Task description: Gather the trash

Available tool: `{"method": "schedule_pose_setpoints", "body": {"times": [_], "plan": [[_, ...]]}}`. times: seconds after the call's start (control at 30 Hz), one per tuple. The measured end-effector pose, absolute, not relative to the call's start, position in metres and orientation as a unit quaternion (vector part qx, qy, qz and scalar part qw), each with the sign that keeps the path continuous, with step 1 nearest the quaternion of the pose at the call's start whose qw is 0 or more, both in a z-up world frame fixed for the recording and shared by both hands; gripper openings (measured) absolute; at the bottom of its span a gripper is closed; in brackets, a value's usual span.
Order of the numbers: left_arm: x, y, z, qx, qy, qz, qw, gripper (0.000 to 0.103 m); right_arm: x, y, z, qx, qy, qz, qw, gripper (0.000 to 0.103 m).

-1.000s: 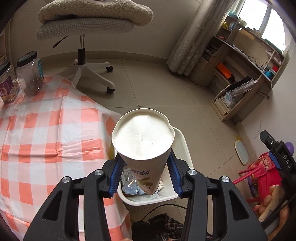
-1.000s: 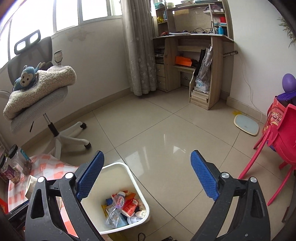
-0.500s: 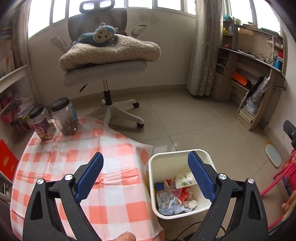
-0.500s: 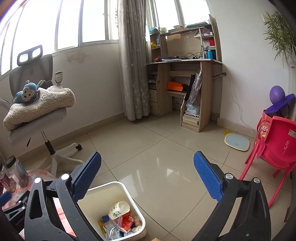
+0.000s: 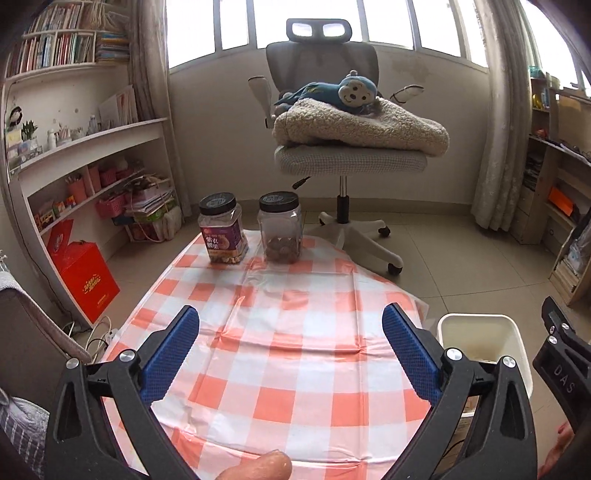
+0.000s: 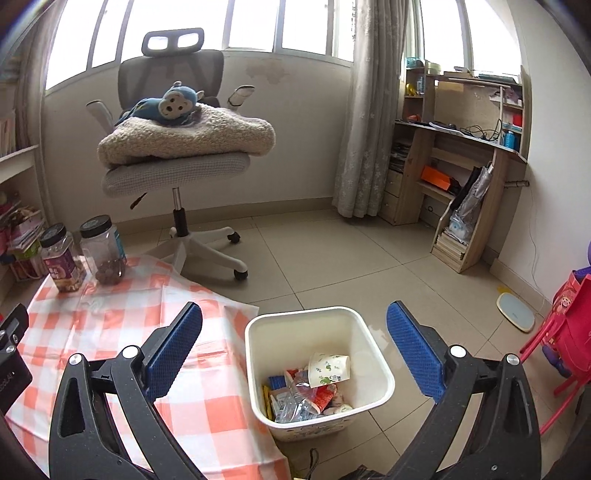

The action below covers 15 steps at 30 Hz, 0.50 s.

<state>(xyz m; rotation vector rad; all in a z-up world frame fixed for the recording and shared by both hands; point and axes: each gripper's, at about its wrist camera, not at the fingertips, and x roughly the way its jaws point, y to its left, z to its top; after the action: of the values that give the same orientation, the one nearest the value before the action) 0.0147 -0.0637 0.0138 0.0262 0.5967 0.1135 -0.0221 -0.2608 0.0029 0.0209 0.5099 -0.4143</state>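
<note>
Now both grippers wide apart, holding nothing.
Left gripper [image 5: 290, 350] opening over checked plastic cloth [image 5: 295, 332]; right gripper [image 6: 293, 347] above square white bin [image 6: 380, 363]. Inside: one paper cup [image 6: 328, 369], crumpled wrappers. Far left: two round-lidded jars [image 5: 221, 232].

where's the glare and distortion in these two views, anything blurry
Left wrist: windows blown out white, shelves bowed by fisheye, table sharp. Right wrist: same window glare, desk leaning at the edge, soft floor sheen beside the bin; no motion blur.

paper cup [image 6: 330, 369] | on its side | atop trash in white bin [image 6: 380, 369]
</note>
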Motion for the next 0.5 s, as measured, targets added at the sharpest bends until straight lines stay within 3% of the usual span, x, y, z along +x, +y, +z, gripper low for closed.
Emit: {"method": "schedule_pose_setpoints", "body": {"times": [0.17, 0.5], "plan": [[0.027, -0.018, 0.001, -0.028, 0.349, 0.06, 0.935, 0.097, -0.008, -0.22, -0.003, -0.01, 0.259, -0.171, 0.95, 0.096], [0.021, 0.023, -0.008, -0.013, 0.355, 0.091, 0.931, 0.097, 0.019, -0.168, -0.011, -0.008, 0.286, -0.114, 0.951, 0.096]]}}
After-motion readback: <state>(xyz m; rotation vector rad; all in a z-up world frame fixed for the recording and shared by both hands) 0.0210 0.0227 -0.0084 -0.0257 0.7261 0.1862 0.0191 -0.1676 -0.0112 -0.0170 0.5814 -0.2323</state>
